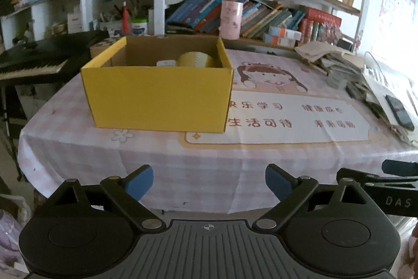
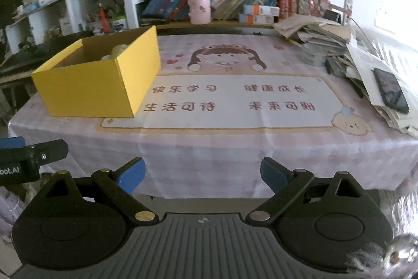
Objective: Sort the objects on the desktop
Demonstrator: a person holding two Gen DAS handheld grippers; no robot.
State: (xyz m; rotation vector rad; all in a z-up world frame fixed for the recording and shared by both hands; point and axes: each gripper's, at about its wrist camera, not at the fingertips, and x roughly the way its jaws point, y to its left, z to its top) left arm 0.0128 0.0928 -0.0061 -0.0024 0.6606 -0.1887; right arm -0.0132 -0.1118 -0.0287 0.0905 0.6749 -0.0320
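A yellow cardboard box (image 1: 156, 96) stands open on the left of the pink tablecloth (image 1: 183, 164). Inside it I see a roll of tape (image 1: 196, 60) and a small white object (image 1: 166, 63). The right wrist view shows the same box (image 2: 86, 93) and tape roll (image 2: 118, 50) from its right side. My left gripper (image 1: 209, 183) hangs open in front of the table's near edge, nothing between its blue pads (image 1: 139, 184). My right gripper (image 2: 202, 175) is open too, beside the left one and short of the table edge, holding nothing.
A pile of papers and booklets (image 2: 321, 43) with a black phone (image 2: 390, 90) on top fills the table's right side. Shelves of books (image 1: 235, 15) rise behind, with a pink cylinder (image 1: 230, 20). A keyboard instrument (image 1: 39, 62) stands to the left.
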